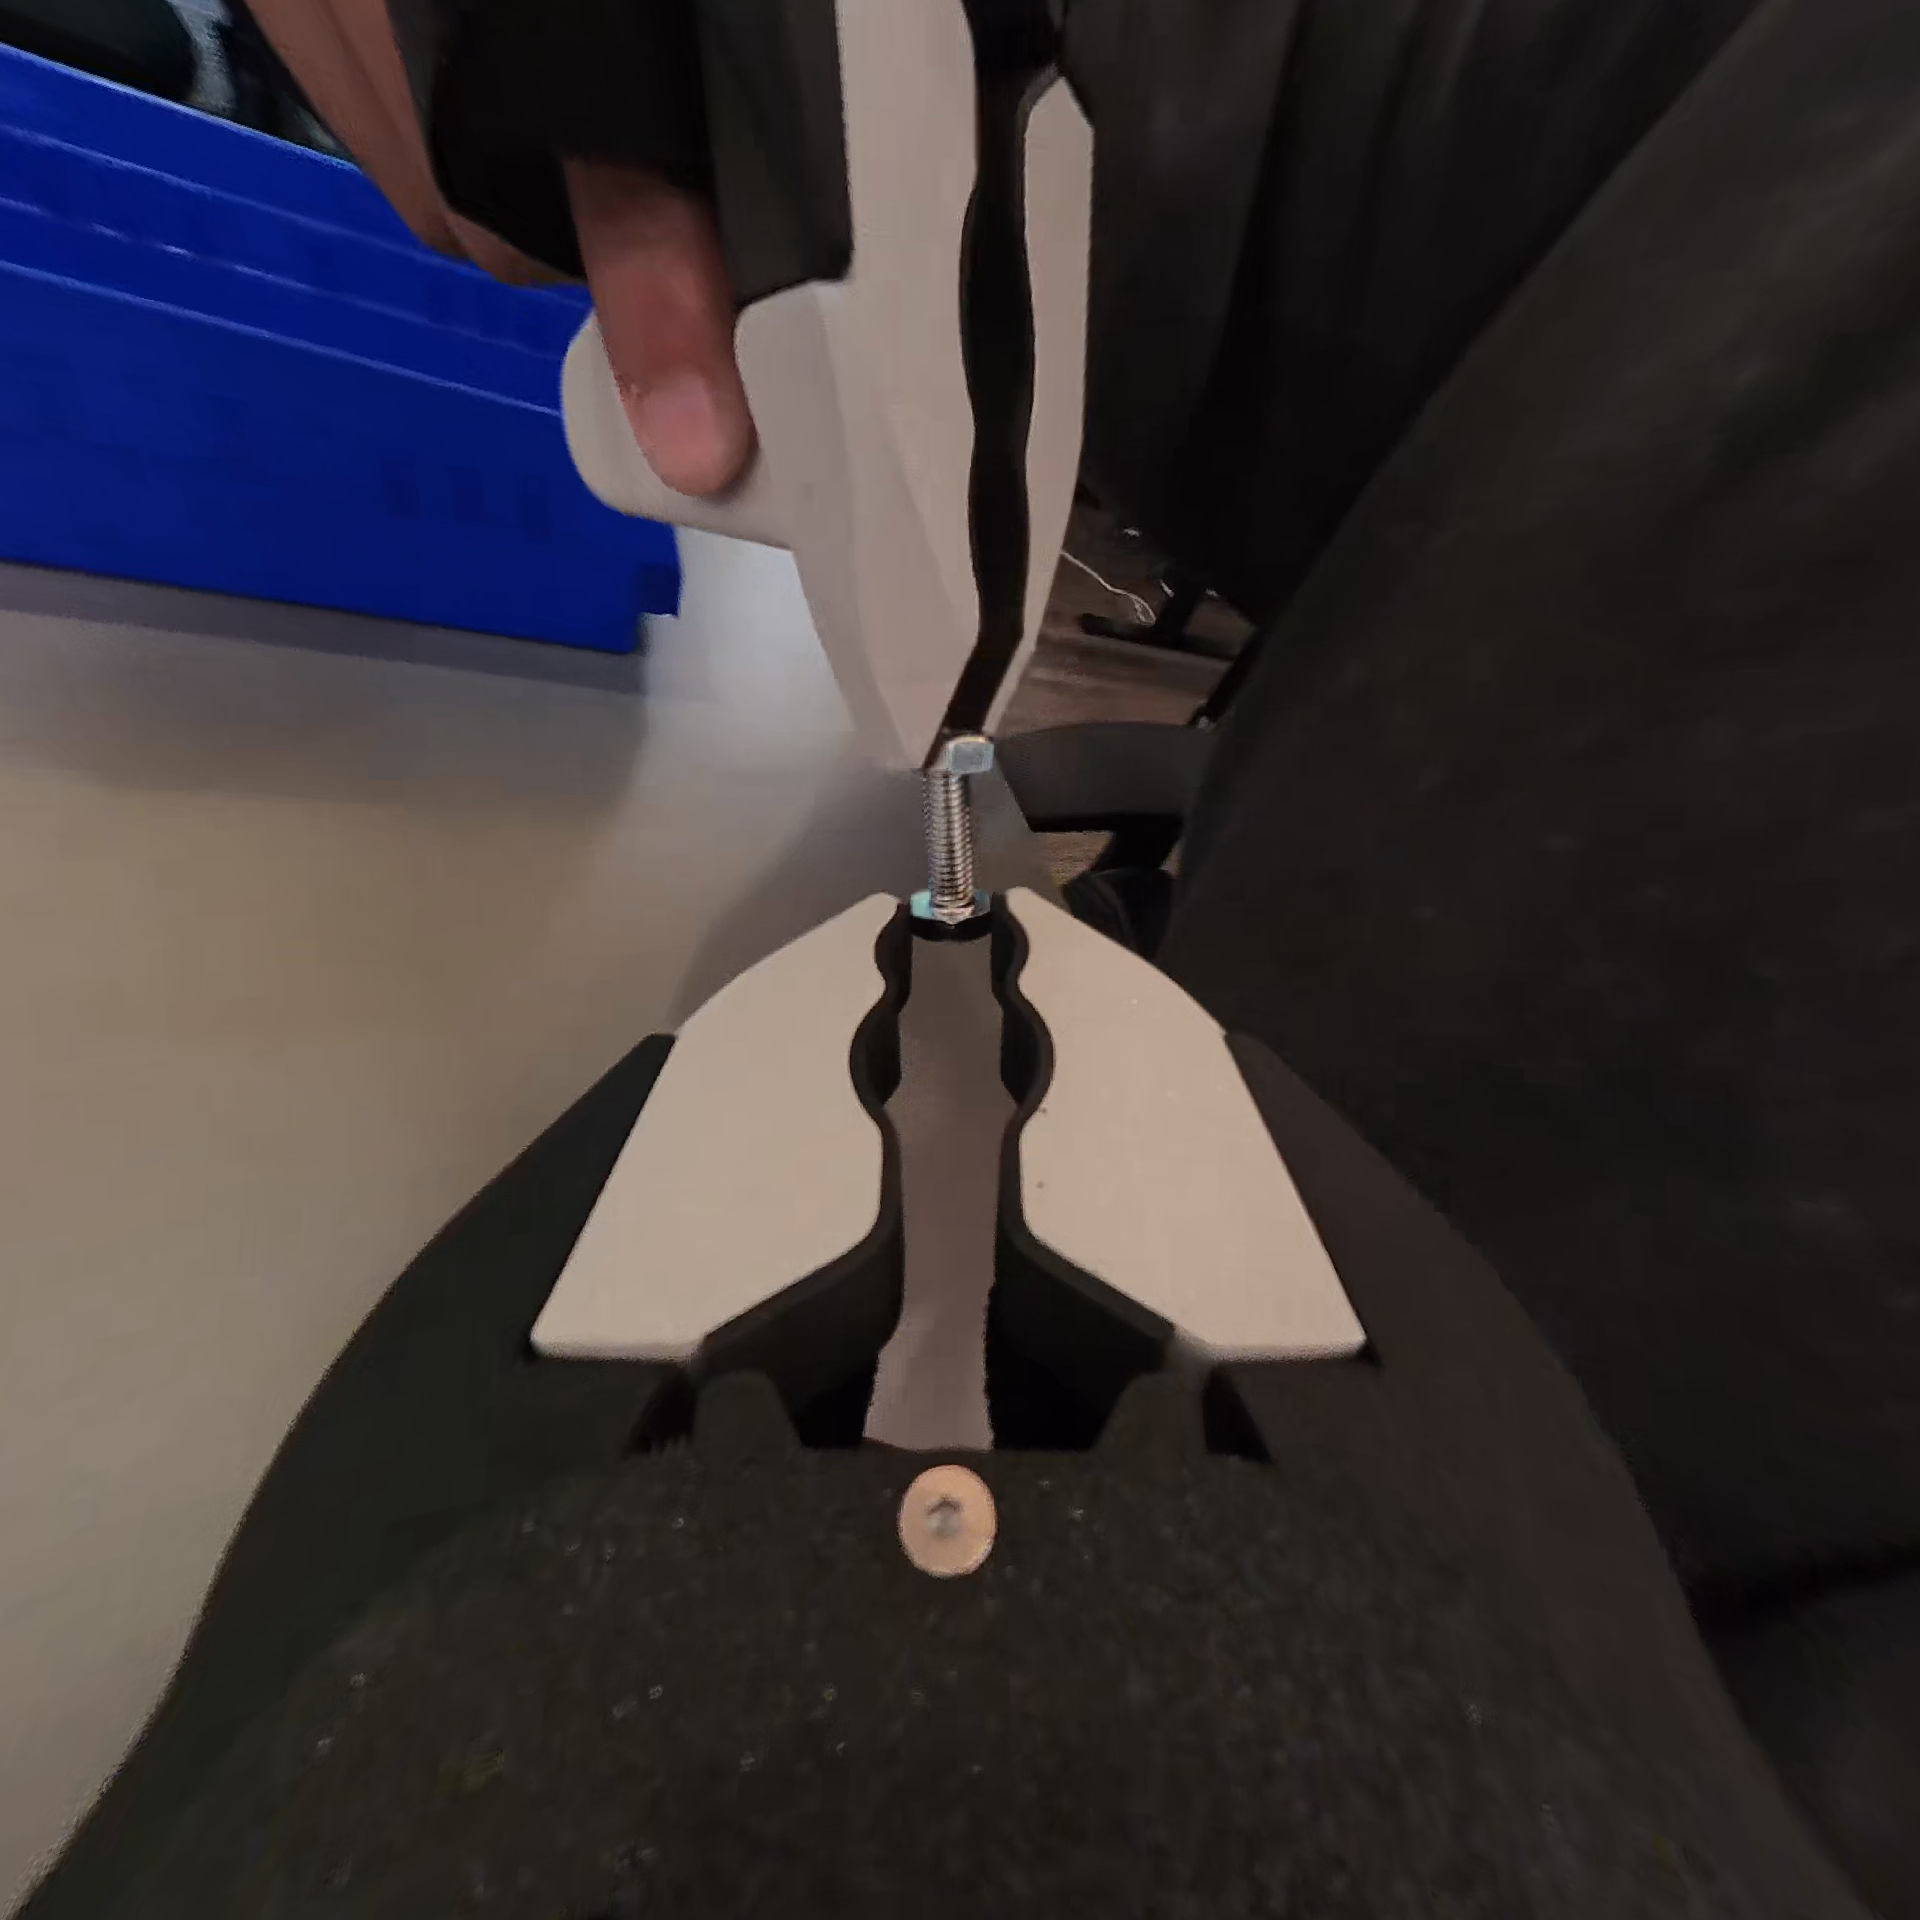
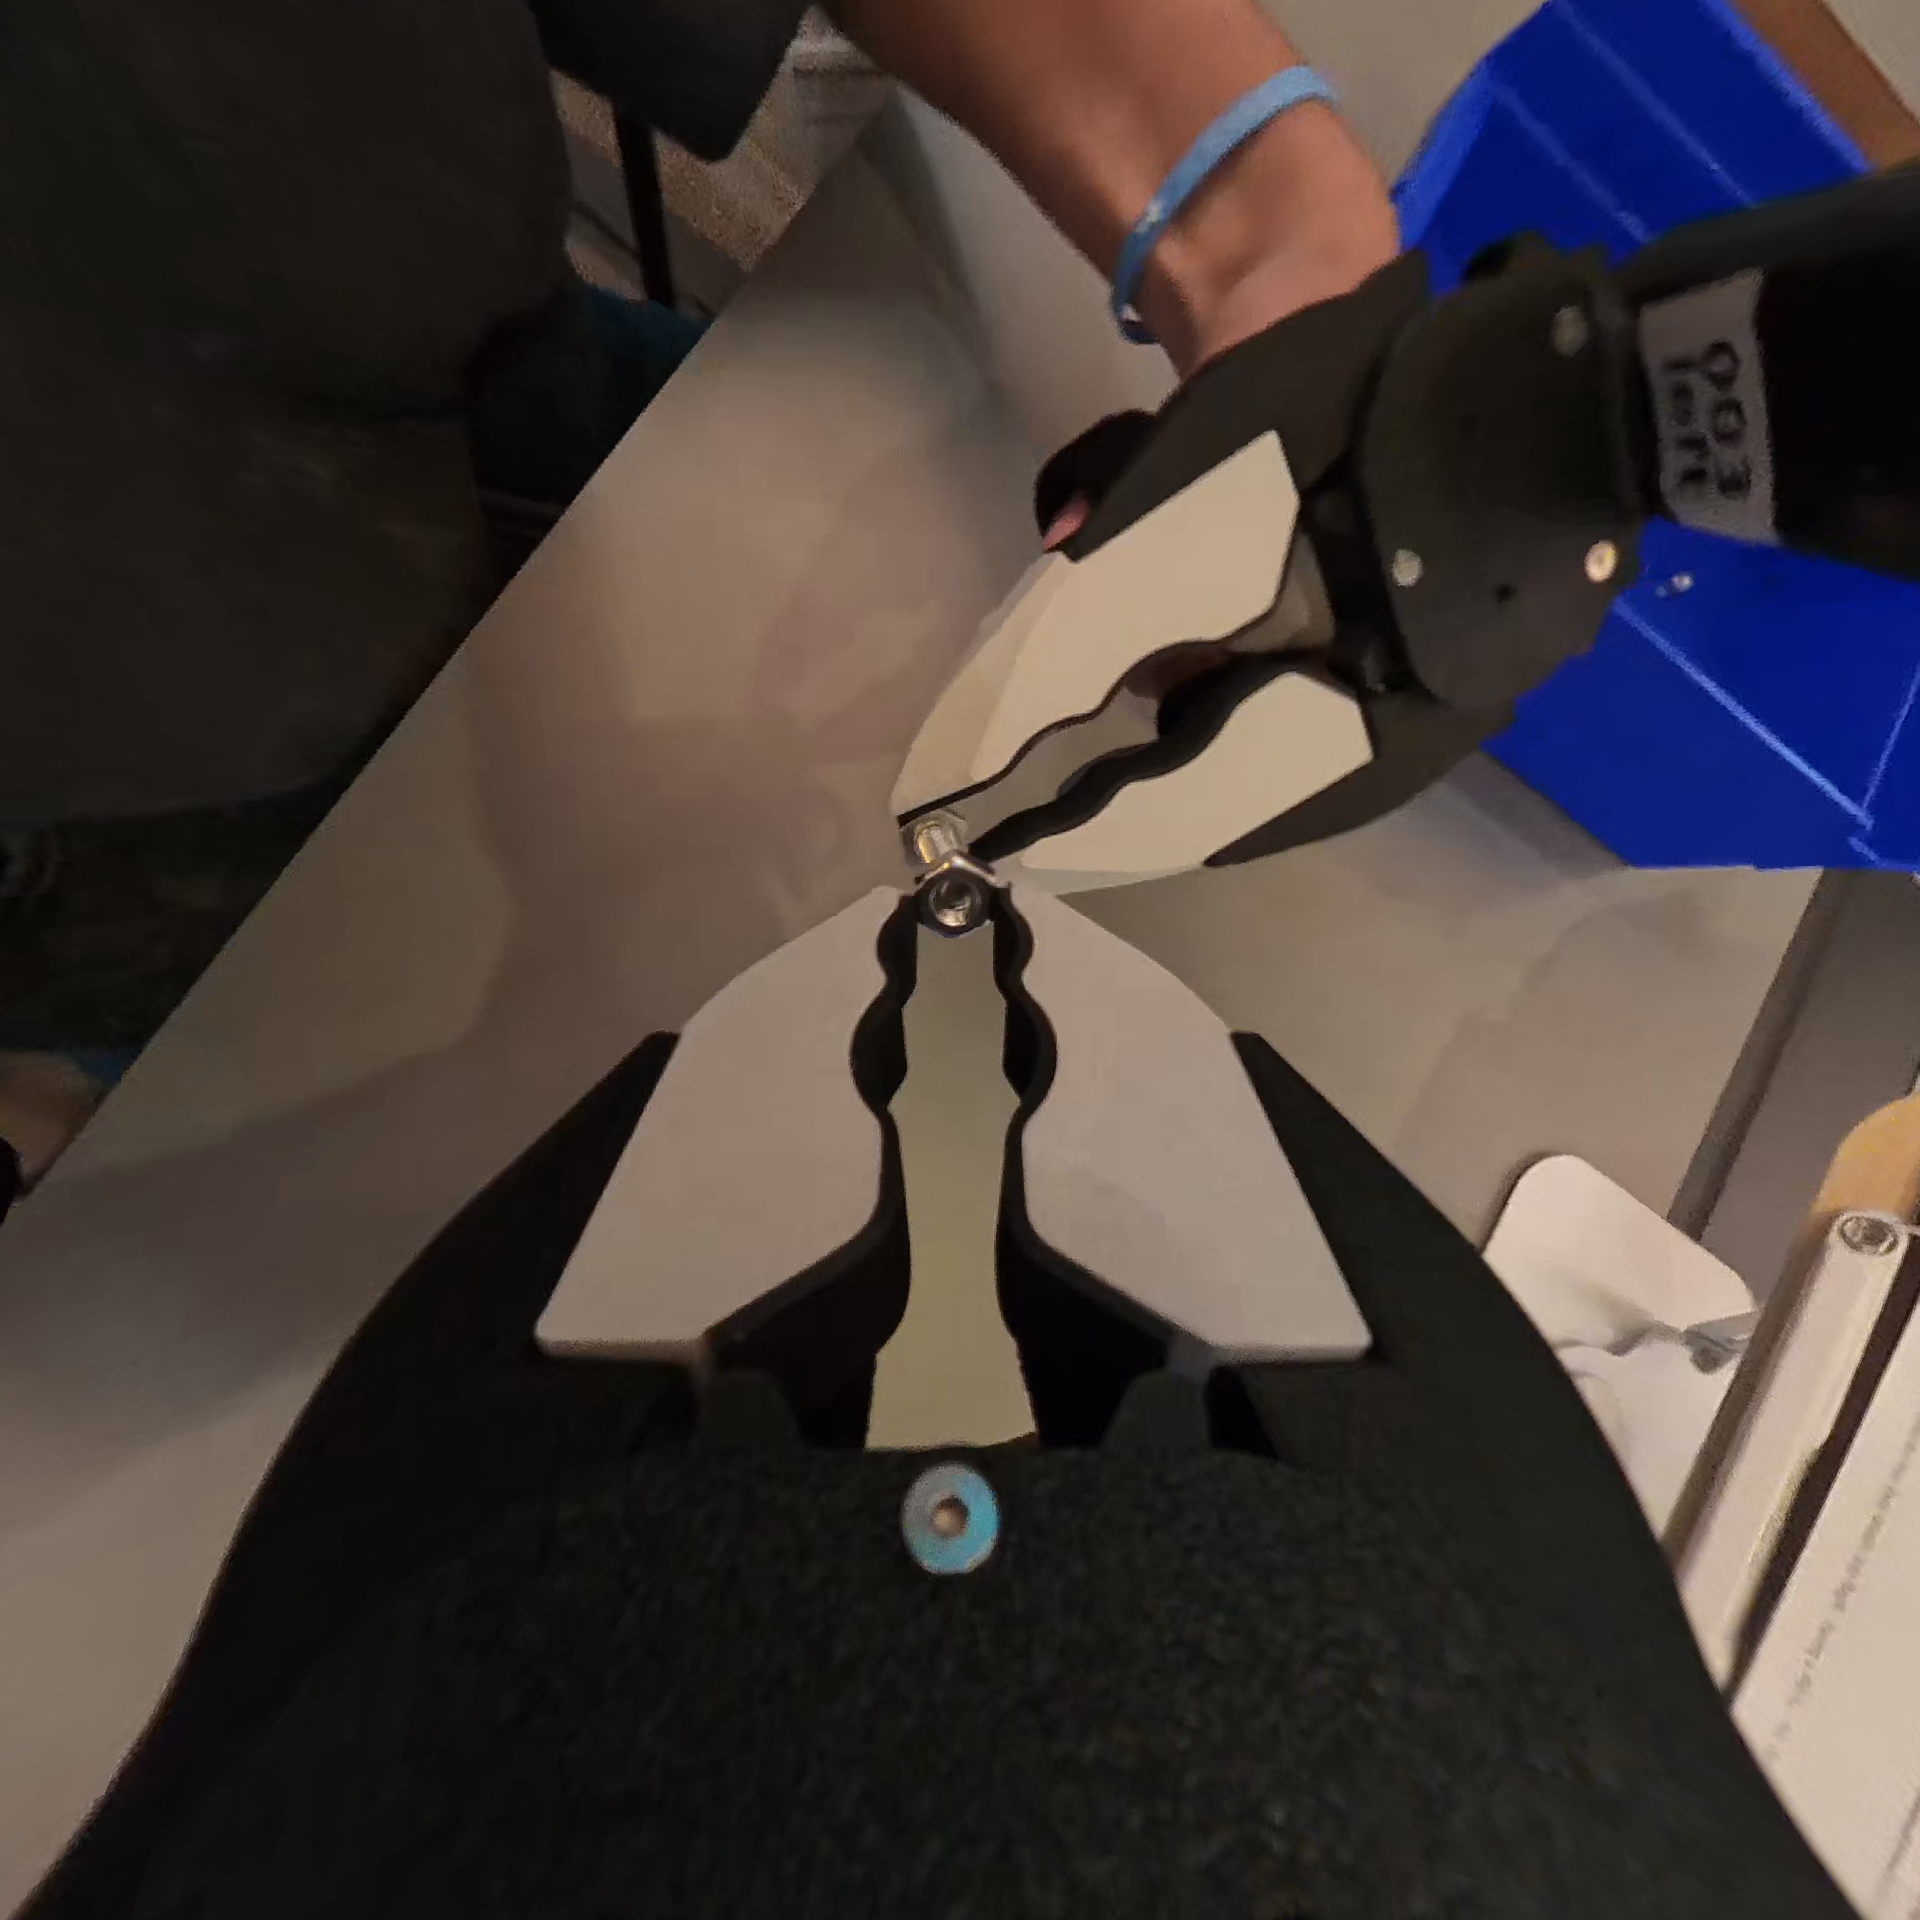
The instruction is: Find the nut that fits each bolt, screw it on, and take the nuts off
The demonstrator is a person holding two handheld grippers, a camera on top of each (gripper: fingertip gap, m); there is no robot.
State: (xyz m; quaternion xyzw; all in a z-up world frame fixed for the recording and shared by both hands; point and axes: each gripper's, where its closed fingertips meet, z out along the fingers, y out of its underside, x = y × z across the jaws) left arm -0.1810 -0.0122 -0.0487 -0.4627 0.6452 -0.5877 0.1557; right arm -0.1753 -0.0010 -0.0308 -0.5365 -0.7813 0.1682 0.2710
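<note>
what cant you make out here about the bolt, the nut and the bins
- Left wrist view: whether the silver threaded bolt pokes through the small silver hex nut. The tips of the left gripper cover the nut's near side.
- Right wrist view: the bolt's thread, seen almost end-on at the right gripper.
- Both views: what the blue plastic bins hold. They are blurred, cut off by the edges, and their walls hide the insides.

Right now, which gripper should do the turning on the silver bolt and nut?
Right, probably. The right gripper grips the silver threaded bolt by its head, roughly in line, so a wrist roll spins it. The left gripper clamps the small hex nut crosswise, steadying it.
</note>
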